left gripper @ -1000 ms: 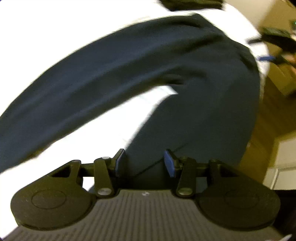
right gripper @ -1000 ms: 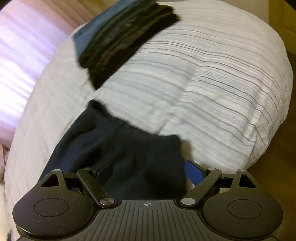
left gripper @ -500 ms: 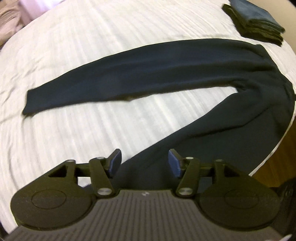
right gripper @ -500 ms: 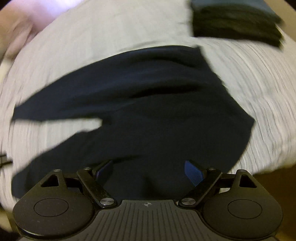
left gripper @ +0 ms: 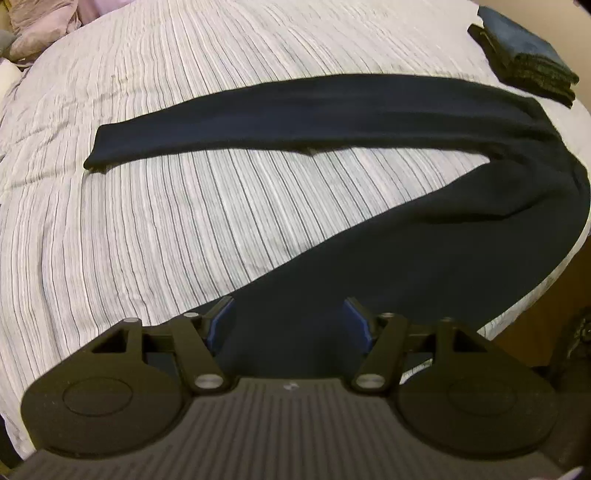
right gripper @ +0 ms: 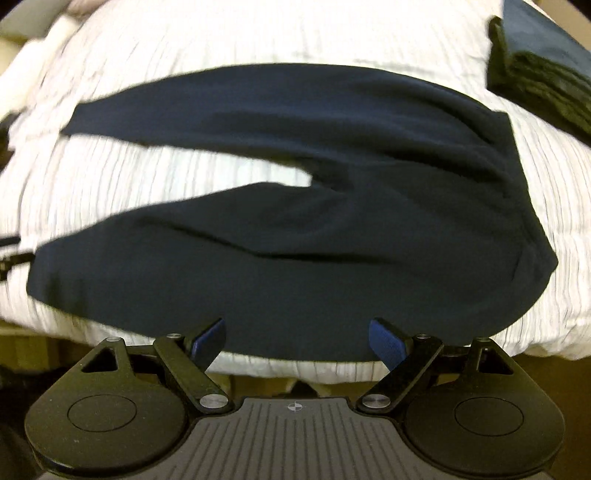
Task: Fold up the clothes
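Note:
Dark navy trousers (left gripper: 332, 118) lie spread on the striped white bed (left gripper: 147, 221), legs apart in a V. In the left wrist view the far leg runs across the middle and the near leg comes down between the fingers of my left gripper (left gripper: 288, 321), which is open over the near leg's end. In the right wrist view the trousers (right gripper: 295, 240) fill the middle, waist at the right. My right gripper (right gripper: 297, 341) is open, its fingers just short of the trousers' near edge at the bed's edge.
A stack of folded dark clothes (left gripper: 528, 70) sits at the bed's far right corner; it also shows in the right wrist view (right gripper: 543, 70). Pillows (left gripper: 40, 29) lie at the far left. Wooden floor (left gripper: 546, 295) shows beyond the bed's right edge.
The trousers went from held and moving to lying flat on the bed. Both grippers have drawn back toward the near edge, and the right one now stands clear of the cloth.

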Demonstrator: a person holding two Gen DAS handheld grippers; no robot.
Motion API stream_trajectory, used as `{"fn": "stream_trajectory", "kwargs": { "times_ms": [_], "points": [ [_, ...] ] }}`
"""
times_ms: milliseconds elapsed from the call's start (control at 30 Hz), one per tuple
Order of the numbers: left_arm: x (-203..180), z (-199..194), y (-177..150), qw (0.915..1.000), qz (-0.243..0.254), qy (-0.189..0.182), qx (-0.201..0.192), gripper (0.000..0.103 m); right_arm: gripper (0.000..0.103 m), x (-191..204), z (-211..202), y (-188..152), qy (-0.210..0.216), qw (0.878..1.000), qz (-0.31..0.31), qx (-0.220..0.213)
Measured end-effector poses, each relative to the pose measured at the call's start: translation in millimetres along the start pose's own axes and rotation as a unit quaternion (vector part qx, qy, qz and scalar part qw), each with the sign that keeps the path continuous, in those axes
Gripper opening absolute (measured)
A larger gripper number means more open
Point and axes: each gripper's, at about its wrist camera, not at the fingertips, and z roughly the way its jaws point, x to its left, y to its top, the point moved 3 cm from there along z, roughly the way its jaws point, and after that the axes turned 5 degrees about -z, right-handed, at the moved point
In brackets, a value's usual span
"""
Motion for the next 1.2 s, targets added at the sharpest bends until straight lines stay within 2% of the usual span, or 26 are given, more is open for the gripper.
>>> {"fn": "stream_trajectory", "kwargs": {
  "times_ms": [333, 700, 900, 1000, 1200],
  "points": [
    [-0.1, -0.3, 8.6, 0.9998, 0.011, -0.012, -0.012, 0.062, 0.087, 24.7, 4.9, -0.1, -0.018, 0.999, -0.035, 0.008],
    [0.8, 1.8, 1.9, 1.0000, 0.004, -0.002, -0.004, 0.063, 0.087, 24.2, 8.2, 3.0, -0.015, 0.999, -0.043, 0.014],
    [0.4, -1.2, -6.8, 0.9999, -0.004, 0.016, 0.005, 0.063, 0.087, 21.7, 15.6, 3.1, -0.004, 0.998, -0.056, 0.024],
    [3.1, -4.9, -16.8, 0.9992, -0.005, 0.037, 0.013, 0.064, 0.087, 20.7, 19.3, 5.3, 0.004, 0.997, -0.068, 0.027],
    [29.4, -24.4, -45.1, 0.9948, -0.059, 0.081, 0.017, 0.065, 0.087, 28.3, 30.9, 13.8, 0.019, 0.993, -0.107, 0.036]
  ]
}}
